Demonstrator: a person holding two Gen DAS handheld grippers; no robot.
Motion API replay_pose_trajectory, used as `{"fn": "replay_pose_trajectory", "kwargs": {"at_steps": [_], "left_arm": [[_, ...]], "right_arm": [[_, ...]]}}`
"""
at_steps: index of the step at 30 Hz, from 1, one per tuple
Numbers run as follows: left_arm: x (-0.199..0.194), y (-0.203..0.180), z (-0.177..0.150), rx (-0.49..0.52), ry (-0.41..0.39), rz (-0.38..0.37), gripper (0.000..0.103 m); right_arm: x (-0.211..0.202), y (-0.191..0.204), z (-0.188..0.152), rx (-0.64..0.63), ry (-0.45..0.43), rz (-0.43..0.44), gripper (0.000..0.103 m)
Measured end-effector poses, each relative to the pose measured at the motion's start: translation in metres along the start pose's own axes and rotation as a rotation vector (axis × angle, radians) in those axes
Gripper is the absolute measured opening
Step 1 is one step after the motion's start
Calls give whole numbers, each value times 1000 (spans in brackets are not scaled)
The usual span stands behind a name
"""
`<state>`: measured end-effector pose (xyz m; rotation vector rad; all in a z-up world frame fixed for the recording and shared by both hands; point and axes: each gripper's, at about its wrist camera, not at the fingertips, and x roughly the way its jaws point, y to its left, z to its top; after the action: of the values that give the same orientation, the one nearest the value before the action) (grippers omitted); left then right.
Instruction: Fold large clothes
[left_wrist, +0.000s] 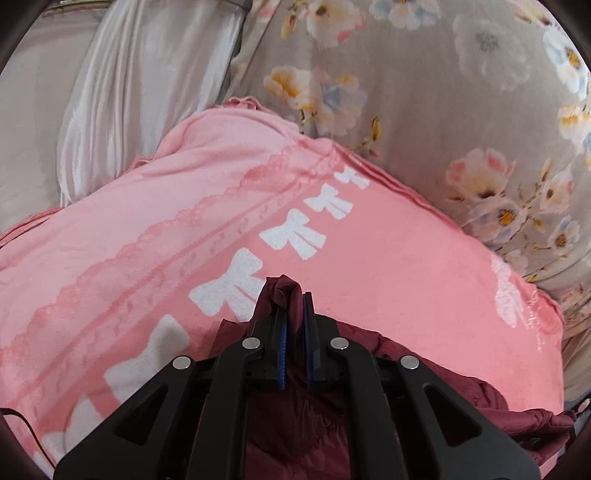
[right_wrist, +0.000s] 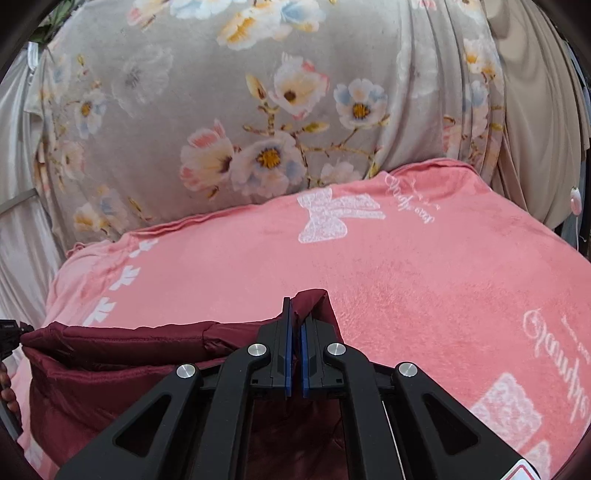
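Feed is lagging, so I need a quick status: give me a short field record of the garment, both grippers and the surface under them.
garment: maroon padded garment, edge stretched between both grippers
left gripper: jaws shut on a bunched corner of the garment
right gripper: jaws shut on the garment's other corner
surface: pink blanket with white bows
behind: grey floral cover
fold: not yet laid down

I'm in a home bedroom: working over a bed (right_wrist: 424, 280) spread with a pink fleece blanket (left_wrist: 388, 266) printed with white bows, a grey floral quilt (right_wrist: 207, 110) behind it, pale satin curtain (left_wrist: 122, 92) at side.
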<state>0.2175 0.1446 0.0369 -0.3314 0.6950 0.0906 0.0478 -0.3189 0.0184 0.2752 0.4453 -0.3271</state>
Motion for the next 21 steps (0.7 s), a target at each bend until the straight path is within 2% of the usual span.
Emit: {"fn": "replay_pose_trajectory", "kwargs": {"at_steps": [9, 21], "left_arm": [[58, -10, -12, 52, 54, 75, 6], [101, -17, -29, 93, 104, 106, 7]], "right_arm": [[51, -2, -12, -6, 72, -42, 3], [91, -11, -32, -8, 165, -77, 3]]}}
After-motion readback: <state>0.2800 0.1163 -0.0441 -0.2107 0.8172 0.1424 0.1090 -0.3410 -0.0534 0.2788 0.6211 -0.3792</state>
